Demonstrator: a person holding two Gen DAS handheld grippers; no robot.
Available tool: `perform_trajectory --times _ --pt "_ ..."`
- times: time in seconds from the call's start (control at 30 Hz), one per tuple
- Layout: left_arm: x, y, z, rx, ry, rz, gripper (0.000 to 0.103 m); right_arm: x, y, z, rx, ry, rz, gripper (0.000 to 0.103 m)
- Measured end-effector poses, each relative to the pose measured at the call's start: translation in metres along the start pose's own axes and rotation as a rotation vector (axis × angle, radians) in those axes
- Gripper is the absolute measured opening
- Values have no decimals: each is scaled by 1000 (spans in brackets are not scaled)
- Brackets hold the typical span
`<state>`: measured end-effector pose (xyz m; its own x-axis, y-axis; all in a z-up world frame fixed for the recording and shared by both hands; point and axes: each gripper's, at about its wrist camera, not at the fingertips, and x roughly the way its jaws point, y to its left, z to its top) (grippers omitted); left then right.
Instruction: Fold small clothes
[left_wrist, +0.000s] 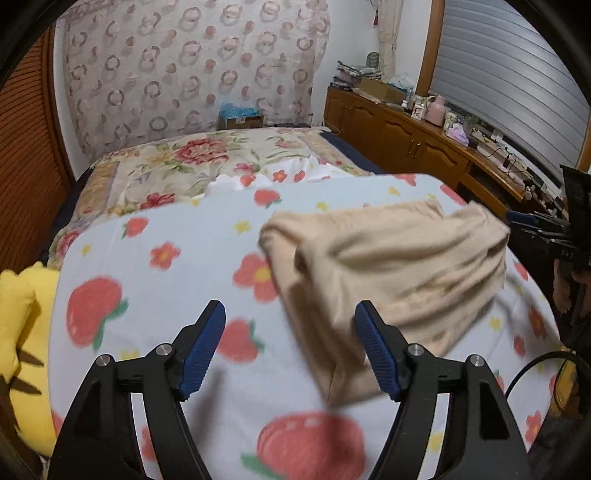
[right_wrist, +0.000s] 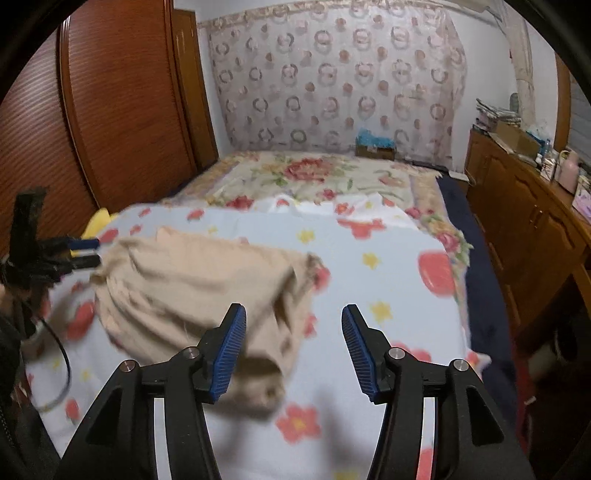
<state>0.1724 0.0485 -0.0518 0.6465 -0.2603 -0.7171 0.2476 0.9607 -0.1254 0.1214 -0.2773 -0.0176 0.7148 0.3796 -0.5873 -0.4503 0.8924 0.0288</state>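
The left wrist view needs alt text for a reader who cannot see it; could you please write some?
A rumpled beige garment lies blurred on a white blanket printed with strawberries and flowers, just ahead of the open left gripper, whose blue pads hold nothing. The right gripper reaches in from the right edge at the garment's far end. Behind are a floral bedspread and a wooden sideboard.

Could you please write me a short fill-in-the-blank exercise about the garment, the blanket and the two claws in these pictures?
1. The garment lying on the blanket is ____ in colour.
2. The blanket is printed with flowers and ____.
3. The jaws of the left claw and the right claw both stand ____.
4. The plush toy at the blanket's edge is ____.

Missing words: beige; strawberries; open; yellow
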Motion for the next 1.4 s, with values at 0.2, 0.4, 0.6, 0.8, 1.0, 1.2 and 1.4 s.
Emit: perform_trajectory --times 0.2,0.4,0.6,0.8,1.0,1.2,1.4 --pt "11 0 -19 6 63 16 74 1 2 -27 -4 91 -59 56" --pt "17 -12 -6 56 34 -24 74 15 13 -27 -29 129 -15 56" --pt "36 -16 19 127 24 12 74 26 12 -7 -71 104 42 56" --pt "47 -1 38 90 3 34 74 33 13 13 -158 54 82 56" --pt "62 12 55 60 -9 48 74 61 4 30 -171 55 137 51" --pt "76 23 63 61 -24 106 74 93 -27 45 -93 37 184 9" --pt "61 40 67 -1 -79 137 74 123 -46 42 -2 72 74 9"
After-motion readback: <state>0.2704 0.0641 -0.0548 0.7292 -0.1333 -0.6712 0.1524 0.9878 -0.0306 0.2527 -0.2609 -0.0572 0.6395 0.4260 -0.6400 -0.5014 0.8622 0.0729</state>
